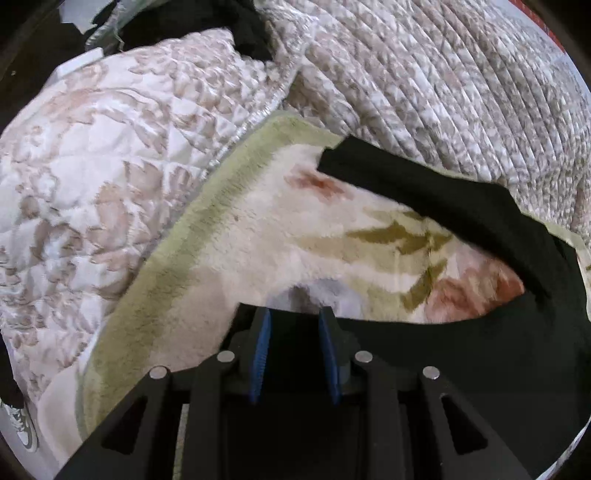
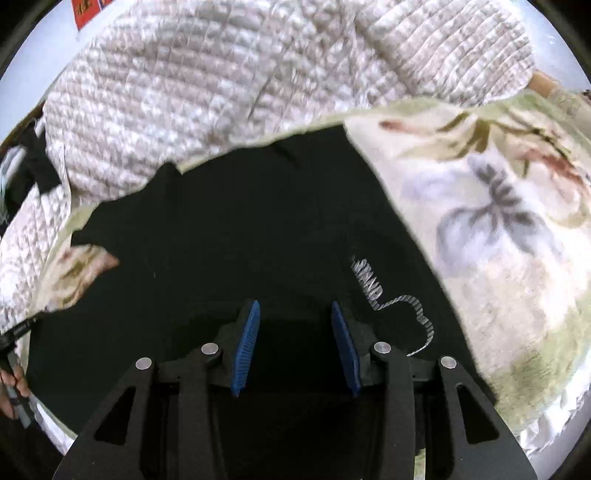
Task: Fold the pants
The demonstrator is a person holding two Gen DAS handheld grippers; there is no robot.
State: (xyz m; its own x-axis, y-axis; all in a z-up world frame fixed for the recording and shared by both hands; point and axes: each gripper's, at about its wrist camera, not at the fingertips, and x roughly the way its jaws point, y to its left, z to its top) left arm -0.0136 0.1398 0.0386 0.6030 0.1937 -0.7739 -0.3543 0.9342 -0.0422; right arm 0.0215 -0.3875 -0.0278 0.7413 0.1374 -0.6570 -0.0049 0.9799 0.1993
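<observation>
Black pants (image 1: 461, 332) lie on a fluffy floral blanket (image 1: 258, 240). In the left wrist view one leg (image 1: 424, 184) curves up and away to the right. My left gripper (image 1: 295, 314) is open, its blue pads (image 1: 260, 354) apart over the pants' near edge. In the right wrist view the pants (image 2: 258, 221) fill the middle, with a white printed logo (image 2: 388, 299) at right. My right gripper (image 2: 295, 310) is open just above the black cloth, holding nothing.
A quilted floral bedspread (image 1: 92, 166) is bunched up at the left and behind (image 2: 221, 74). Another dark garment (image 1: 243, 29) lies at the far top. The other hand-held gripper (image 2: 14, 354) shows at the left edge of the right wrist view.
</observation>
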